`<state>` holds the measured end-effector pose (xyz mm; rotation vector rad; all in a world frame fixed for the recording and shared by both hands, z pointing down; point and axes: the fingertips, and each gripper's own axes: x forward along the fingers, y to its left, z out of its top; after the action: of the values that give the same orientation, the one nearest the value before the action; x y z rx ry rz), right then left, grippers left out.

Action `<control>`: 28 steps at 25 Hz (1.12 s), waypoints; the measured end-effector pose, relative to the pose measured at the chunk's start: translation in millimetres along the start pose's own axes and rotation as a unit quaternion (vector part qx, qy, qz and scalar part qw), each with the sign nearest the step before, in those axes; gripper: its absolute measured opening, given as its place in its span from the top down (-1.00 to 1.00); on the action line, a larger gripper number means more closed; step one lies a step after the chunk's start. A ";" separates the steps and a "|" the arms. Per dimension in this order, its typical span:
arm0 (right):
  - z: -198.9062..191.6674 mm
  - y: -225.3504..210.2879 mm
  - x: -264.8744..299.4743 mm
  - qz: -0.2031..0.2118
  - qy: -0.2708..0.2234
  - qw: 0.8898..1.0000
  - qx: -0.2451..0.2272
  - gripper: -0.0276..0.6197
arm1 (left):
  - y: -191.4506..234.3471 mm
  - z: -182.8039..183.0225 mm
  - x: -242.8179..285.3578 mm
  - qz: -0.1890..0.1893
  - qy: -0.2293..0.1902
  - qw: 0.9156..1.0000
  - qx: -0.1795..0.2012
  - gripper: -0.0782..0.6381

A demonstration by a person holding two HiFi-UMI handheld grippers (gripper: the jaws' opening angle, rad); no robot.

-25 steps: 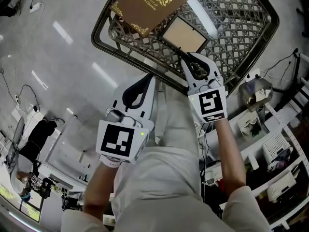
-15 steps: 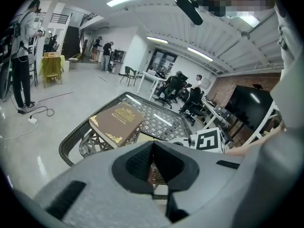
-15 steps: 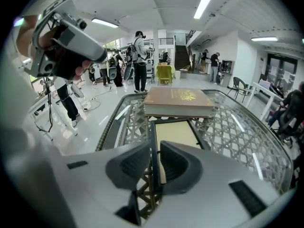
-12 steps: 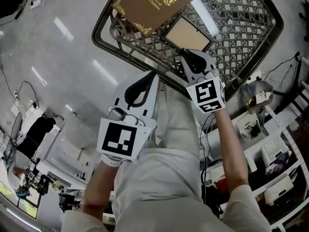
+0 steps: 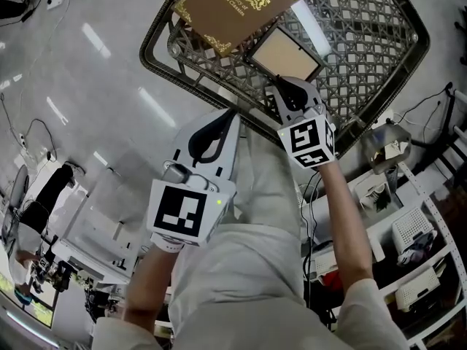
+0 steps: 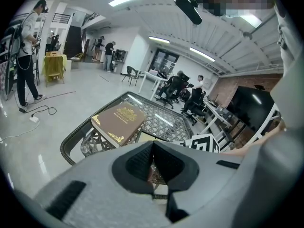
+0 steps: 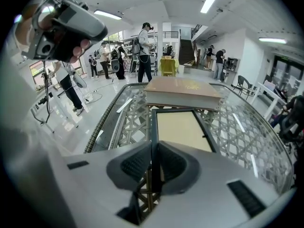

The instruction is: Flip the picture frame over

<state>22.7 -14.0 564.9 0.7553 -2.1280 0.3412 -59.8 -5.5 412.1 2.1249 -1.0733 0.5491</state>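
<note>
The right gripper [image 5: 282, 86] has its jaws closed on the near left edge of the black-rimmed picture frame with a tan panel [image 5: 283, 53]. In the right gripper view that dark rim runs straight down into the right gripper [image 7: 153, 148], pinched between the two grey pads. The picture frame [image 7: 183, 129] stretches away from the jaws over the glass-topped table with a woven metal lattice base [image 5: 365, 42]. Whether its far end rests on the glass or is raised cannot be told. Just beyond the frame's far end lies a thick brown hardcover book with gold ornament [image 5: 233, 2]. In the right gripper view this book [image 7: 183, 91] lies flat across the frame's far end, touching or slightly overlapping it. The right gripper's marker cube [image 5: 308, 141] sits behind the jaws, toward the person's sleeve.

The left gripper [image 5: 232, 115] hangs to the left of the right one, at the table's near rim and off the frame. Its jaws are pressed together at the tips, with nothing between them. In the left gripper view the left gripper [image 6: 153, 144] points across the table, with the book [image 6: 118, 120] ahead and slightly left. The other gripper's marker cube [image 6: 205, 141] is to its right. The left gripper's own marker cube [image 5: 179, 210] lies nearer the person's body.
</note>
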 end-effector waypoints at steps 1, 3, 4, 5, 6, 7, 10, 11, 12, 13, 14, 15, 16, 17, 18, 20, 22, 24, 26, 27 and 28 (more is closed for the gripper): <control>0.1 -0.1 0.0 -0.001 0.000 1.000 -0.001 0.72 | -0.5 0.3 0.3 -0.001 0.000 1.000 0.001 0.71; 0.3 -0.1 0.1 -0.001 -0.001 1.000 -0.005 0.73 | -1.4 0.2 1.0 -0.002 0.000 1.000 0.003 0.71; 0.3 0.1 0.2 -0.001 -0.002 1.000 -0.008 0.73 | -1.6 -0.3 1.2 -0.002 0.001 1.000 0.003 0.71; 0.4 0.4 0.2 -0.002 -0.003 1.000 -0.010 0.73 | -1.6 -0.8 1.3 -0.002 0.001 1.000 0.002 0.71; 0.4 0.6 0.3 -0.002 -0.004 1.000 -0.012 0.74 | -1.5 -1.2 1.3 -0.002 0.002 1.000 0.002 0.71; 0.4 0.7 0.4 -0.003 -0.004 1.000 -0.013 0.74 | -1.4 -1.4 1.3 -0.003 0.002 1.000 0.002 0.71; 0.4 0.4 1.2 -0.002 -0.003 1.000 -0.007 0.75 | -1.0 -1.1 1.0 -0.004 0.003 1.000 0.004 0.71; 0.3 0.4 1.6 0.000 -0.003 1.000 -0.002 0.75 | -0.9 -1.2 0.9 -0.004 0.004 1.000 0.005 0.71; 0.1 0.5 1.9 0.003 -0.002 1.000 0.002 0.75 | -0.8 -1.1 0.9 -0.004 0.004 1.000 0.006 0.71; -0.1 0.5 2.3 0.006 -0.001 1.000 0.006 0.75 | -0.8 -0.9 0.9 -0.004 0.004 1.000 0.006 0.71; -0.2 0.6 2.6 0.009 0.000 1.000 0.008 0.75 | -0.8 -0.4 1.0 -0.005 0.004 1.000 0.007 0.71; -0.2 0.8 2.9 0.012 0.001 1.000 0.011 0.75 | -0.9 0.3 0.9 -0.005 0.004 1.000 0.008 0.71; 0.2 1.1 3.1 0.015 0.000 1.000 0.013 0.75 | -1.0 1.0 0.8 -0.006 0.003 1.000 0.009 0.71; 1.0 1.4 2.8 0.018 -0.002 1.000 0.017 0.75 | -1.3 2.0 0.5 -0.007 0.003 1.000 0.011 0.71; 2.3 1.9 2.1 0.020 -0.005 1.000 0.021 0.75 | -1.7 3.0 -0.1 -0.008 0.002 1.000 0.012 0.71; 5.3 2.7 -0.7 0.024 -0.011 0.999 0.031 0.75 | -2.4 4.7 -1.8 -0.009 0.002 1.000 0.015 0.71; 7.3 3.4 -3.9 0.028 -0.013 0.999 0.041 0.75 | -2.6 5.9 -3.3 -0.009 0.002 1.000 0.016 0.71; 8.4 4.8 -7.2 0.034 -0.012 0.998 0.054 0.75 | -3.2 7.5 -4.9 -0.010 0.002 1.000 0.018 0.71; 10.2 7.3 -11.2 0.040 -0.014 0.997 0.070 0.75 | -3.7 8.5 -6.9 -0.011 0.002 1.000 0.022 0.71; 11.6 8.4 -13.2 0.044 -0.019 0.996 0.082 0.75 | -3.4 8.6 -7.4 -0.012 0.002 1.000 0.025 0.71; 13.3 8.9 -15.3 0.046 -0.024 0.994 0.094 0.75 | -2.9 8.6 -7.5 -0.012 0.002 1.000 0.029 0.71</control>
<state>16.2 -7.4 544.9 0.7792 -2.2027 0.5842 -61.2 -6.6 400.5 2.1827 -1.0400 0.5782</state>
